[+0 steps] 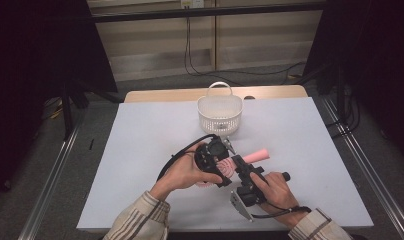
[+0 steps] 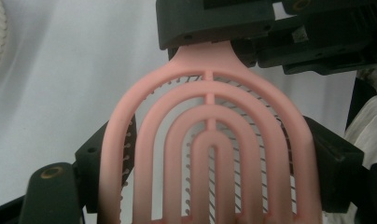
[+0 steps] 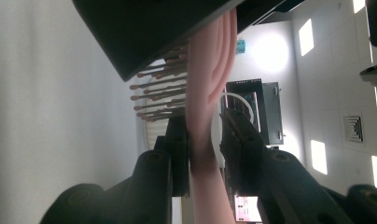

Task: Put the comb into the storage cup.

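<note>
Pink vented hairbrush (image 2: 210,144) (arched plastic ribs, bristles beneath), near side of white basket (image 1: 220,114): left gripper (image 1: 221,161) pinches its head, right gripper (image 3: 203,154) clamps its neck.

No text, label, brand, number or sign can be read anywhere here.
</note>
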A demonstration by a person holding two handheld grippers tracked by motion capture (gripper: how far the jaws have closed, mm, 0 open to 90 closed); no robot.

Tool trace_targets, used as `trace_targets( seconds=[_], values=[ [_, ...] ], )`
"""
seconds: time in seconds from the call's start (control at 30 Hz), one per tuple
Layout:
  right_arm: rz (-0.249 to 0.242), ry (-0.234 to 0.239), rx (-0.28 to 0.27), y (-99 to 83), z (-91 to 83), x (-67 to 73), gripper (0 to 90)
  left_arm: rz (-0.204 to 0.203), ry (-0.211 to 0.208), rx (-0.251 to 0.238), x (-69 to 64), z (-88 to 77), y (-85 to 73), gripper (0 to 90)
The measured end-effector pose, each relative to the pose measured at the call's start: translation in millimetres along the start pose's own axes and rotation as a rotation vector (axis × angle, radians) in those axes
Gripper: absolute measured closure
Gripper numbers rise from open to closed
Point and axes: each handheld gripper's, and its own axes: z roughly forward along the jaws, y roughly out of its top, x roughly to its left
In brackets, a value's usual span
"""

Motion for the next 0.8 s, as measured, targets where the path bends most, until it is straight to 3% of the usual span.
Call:
trace_targets(
  seconds=[0.3, 0.8],
  values=[
    [-0.017, -0.009, 0.001, 1.0, -0.2, 1.1, 75.9, -0.021, -0.002, -0.011, -0.6, 0.1, 0.2, 20.8],
    [-0.021, -0.03, 0.018, 1.5, -0.1, 3.4, 79.7, -0.019, 0.013, -0.01, -1.7, -1.9, 2.1, 20.6]
  ],
)
